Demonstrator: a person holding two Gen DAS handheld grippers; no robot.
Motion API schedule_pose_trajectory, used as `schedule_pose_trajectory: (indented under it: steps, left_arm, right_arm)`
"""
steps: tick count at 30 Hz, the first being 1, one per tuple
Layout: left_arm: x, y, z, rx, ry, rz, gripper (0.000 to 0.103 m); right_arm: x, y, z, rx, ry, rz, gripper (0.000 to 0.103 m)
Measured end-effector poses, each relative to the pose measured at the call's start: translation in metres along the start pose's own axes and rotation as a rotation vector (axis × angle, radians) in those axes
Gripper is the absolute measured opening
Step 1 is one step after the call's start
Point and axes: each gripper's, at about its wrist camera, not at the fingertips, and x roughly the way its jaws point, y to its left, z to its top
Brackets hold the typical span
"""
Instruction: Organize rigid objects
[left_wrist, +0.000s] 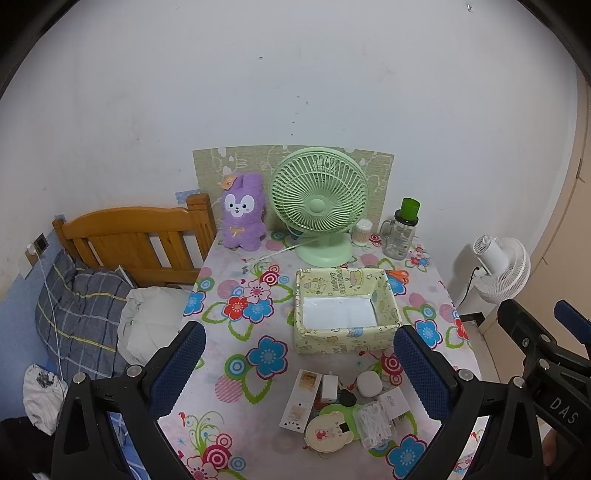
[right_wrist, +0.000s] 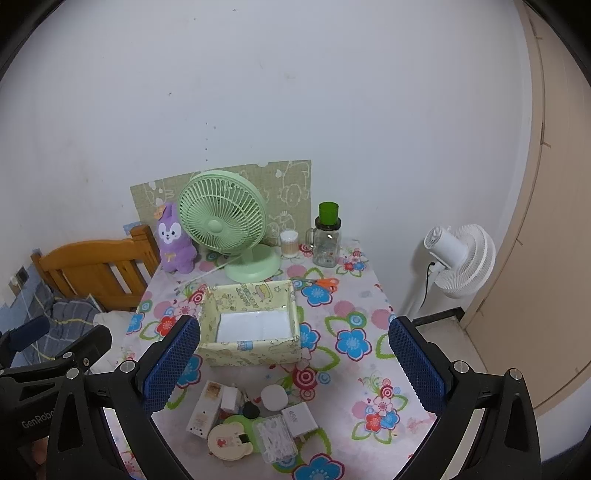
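Small rigid objects (left_wrist: 343, 402) lie clustered at the table's near edge: I count one white remote (left_wrist: 300, 400), two white chargers (left_wrist: 394, 402), one white round puck (left_wrist: 369, 384) and one clear box of cotton swabs (left_wrist: 371, 421). One pale-yellow cartoon-print box (left_wrist: 345, 330) sits empty just beyond them. My left gripper (left_wrist: 299, 373) and right gripper (right_wrist: 293, 365) hover wide open, holding nothing. A green desk fan (left_wrist: 319, 206) stands far back.

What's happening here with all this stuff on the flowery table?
A person holds a claw in each hand, left claw and right claw, both open and empty above the table. A pile of small items, chargers and boxes, sits at the near edge. The yellow storage box behind it has nothing in it yet.
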Motion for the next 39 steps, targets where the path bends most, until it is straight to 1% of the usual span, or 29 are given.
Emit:
schedule_pose_trajectory:
  steps: [4,6,10,22,27,39]
  left_arm:
    - [0.0002,-0.0013,-0.0006,0.001,0.002,-0.001,0.103]
    - [0.0004,-0.0015,-0.0005,0.001,0.002,-0.002,0.103]
    - [0.0003,-0.0014,-0.0006,0.002,0.002,-0.001,0.103]
    - [0.0005,-0.0037,-0.0015,0.003,0.005,-0.002,0.103]
    - [0.0016,-0.0043,-0.0015,0.001,0.014,-0.016,0.103]
    - [0.0026,-0.0056,0.0001,0.01,0.011,-0.008,0.103]
  right_arm:
    - [-0.0003,-0.001,-0.0002,0.002,0.0,0.002,0.103]
    - [-0.0009,-0.0024,-0.0005,0.012,0.002,0.023,0.103]
    - [-0.0004,-0.0035,-0.0027,0.019,0.007,0.034,0.103]
    - [0.0006,-0.0063,-0.0034,0.019,0.004,0.025,0.103]
    - [0.0005,-0.0069,-0.0031,0.021,0.005,0.024,0.103]
    - [0.001,-0.008,-0.0025,0.023,0.008,0.026,0.103]
